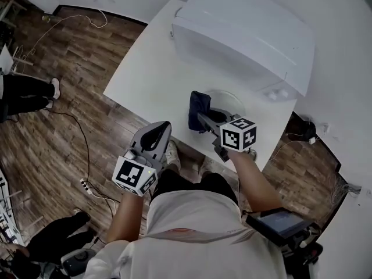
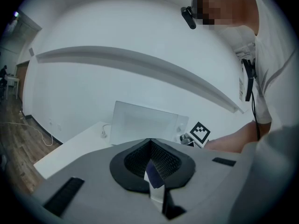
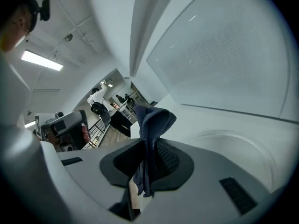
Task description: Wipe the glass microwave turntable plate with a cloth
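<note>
The clear glass turntable plate lies flat on the white table in front of the microwave; its rim curves just beyond my right jaws. My right gripper is shut on a dark blue cloth, which stands up bunched from between the jaws, at the plate's left edge. Whether the cloth touches the glass I cannot tell. My left gripper hangs off the table's near edge, shut with nothing in it, and points toward the microwave.
A white microwave fills the table's back right, its door close above the plate. The table's near edge runs diagonally by my left gripper. Cables and a power strip lie on the wood floor; a person's legs stand at left.
</note>
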The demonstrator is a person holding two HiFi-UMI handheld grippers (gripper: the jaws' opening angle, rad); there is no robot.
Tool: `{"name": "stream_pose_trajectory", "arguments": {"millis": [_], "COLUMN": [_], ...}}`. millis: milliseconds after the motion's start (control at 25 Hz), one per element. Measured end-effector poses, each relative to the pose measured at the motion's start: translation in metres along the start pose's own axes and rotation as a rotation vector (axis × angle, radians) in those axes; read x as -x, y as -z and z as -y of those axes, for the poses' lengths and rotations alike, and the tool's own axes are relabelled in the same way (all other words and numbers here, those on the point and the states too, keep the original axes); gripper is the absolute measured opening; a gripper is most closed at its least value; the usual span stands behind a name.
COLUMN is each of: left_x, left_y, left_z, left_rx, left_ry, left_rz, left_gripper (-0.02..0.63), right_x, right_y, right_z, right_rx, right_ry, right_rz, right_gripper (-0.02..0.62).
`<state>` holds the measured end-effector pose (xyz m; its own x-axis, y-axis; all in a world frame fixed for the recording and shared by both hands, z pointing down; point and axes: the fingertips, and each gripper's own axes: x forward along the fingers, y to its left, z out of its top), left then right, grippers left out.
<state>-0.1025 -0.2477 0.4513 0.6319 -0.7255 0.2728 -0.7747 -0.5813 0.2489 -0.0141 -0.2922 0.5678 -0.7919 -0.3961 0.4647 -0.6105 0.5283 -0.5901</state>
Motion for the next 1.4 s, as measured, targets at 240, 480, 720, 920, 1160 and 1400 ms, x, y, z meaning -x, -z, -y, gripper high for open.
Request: {"name": "stream_pose_trajectory", "arguments": {"millis": [240, 480, 720, 920, 1160, 1400], "left_x": [0.005, 0.000, -0.010, -0.023, -0.035, -0.051], "left_y": [0.014, 0.014, 0.020, 0.022, 0.020, 0.016], "left_z": [-0.016, -0.020, -0.015, -0.006, 0.015, 0.038], "left_rx": [0.030, 0.068, 0.077, 0.074, 0.058, 0.042], "left_ry": [-0.019, -0.011, 0.016, 0.040, 0.077, 0.108], "left_rz": [-0.026, -0.025, -0.028, -0.035, -0.046, -0.050], "left_gripper": [0.011, 0.011, 0.011, 0.011, 0.011, 0.011], "right_x": [-0.039, -0.042, -0.015, 0.014, 0.051, 0.087], "right_y": [0.028, 0.040, 0.043, 0.041, 0.044, 0.045], "right_z": [0.019, 0.041, 0.070, 0.097, 0.121, 0.145], "right_rx": [-0.037, -0.065, -0.098, -0.119, -0.134, -0.154], "right_ry": [0.034, 0.104, 0.179, 0.243, 0.317, 0.372], "right_rz": [-0.131, -0.187, -0.194, -0.173, -0.147, -0.132], "right_gripper": [0.061, 0.062, 0.061, 0.061, 0.061, 0.061]}}
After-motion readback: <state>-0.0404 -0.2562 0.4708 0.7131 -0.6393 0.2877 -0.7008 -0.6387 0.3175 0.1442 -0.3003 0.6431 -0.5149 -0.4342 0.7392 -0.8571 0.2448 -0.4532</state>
